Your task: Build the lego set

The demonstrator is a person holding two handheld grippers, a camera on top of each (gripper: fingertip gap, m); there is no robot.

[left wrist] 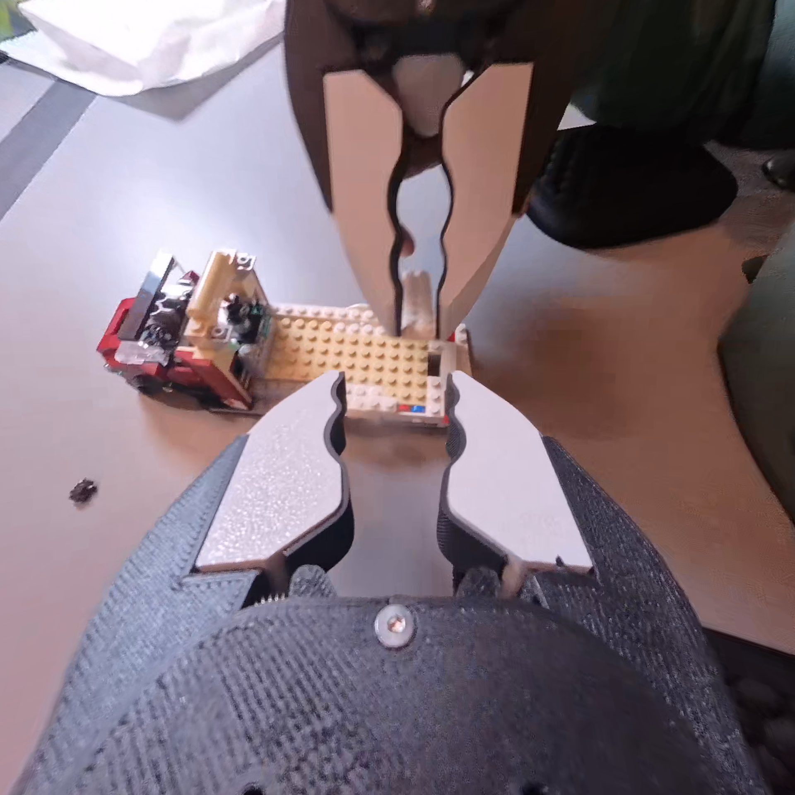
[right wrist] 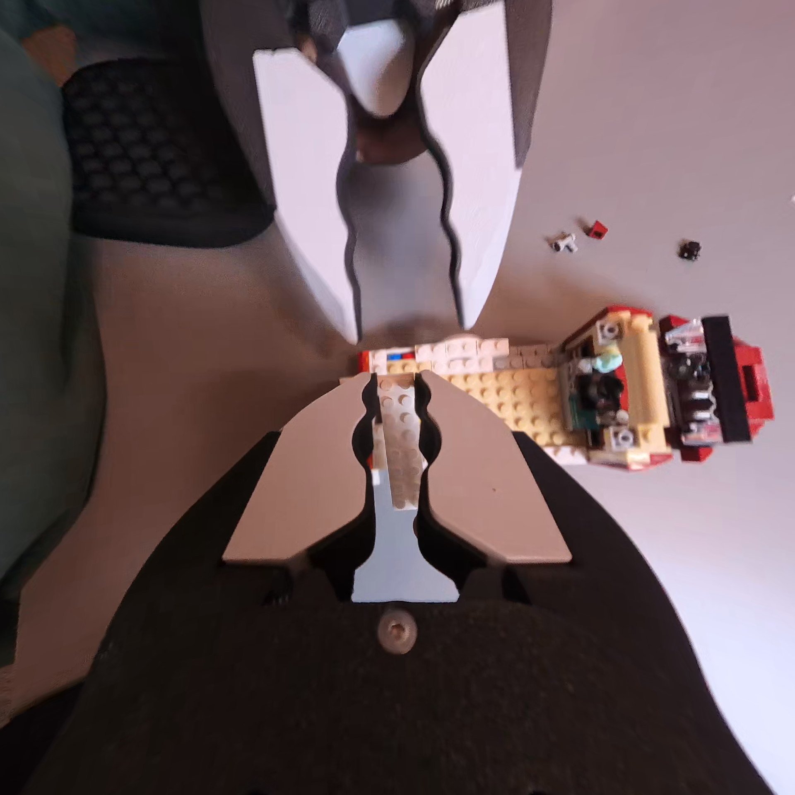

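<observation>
A partly built lego truck (left wrist: 357, 348) lies on the table, with a red cab (left wrist: 172, 340) on the left and a tan studded bed edged in white. My left gripper (left wrist: 395, 383) is open, its tips on either side of the bed's near rear end. My right gripper (left wrist: 419, 331) comes in from above, shut on a long tan plate (left wrist: 415, 297) at the bed's far edge. In the right wrist view the right gripper (right wrist: 398, 378) holds that tan plate (right wrist: 400, 443) over the truck (right wrist: 507, 395). The left gripper (right wrist: 411, 333) is open beyond it.
A small dark piece (left wrist: 82, 490) lies loose at the left. In the right wrist view a white piece (right wrist: 563, 243), a red piece (right wrist: 597, 230) and a dark piece (right wrist: 689, 249) lie beyond the cab. A white bag (left wrist: 150, 43) lies far left. A dark mesh seat (right wrist: 159, 150) stands past the table edge. Left and right tips are no more than a few centimetres apart.
</observation>
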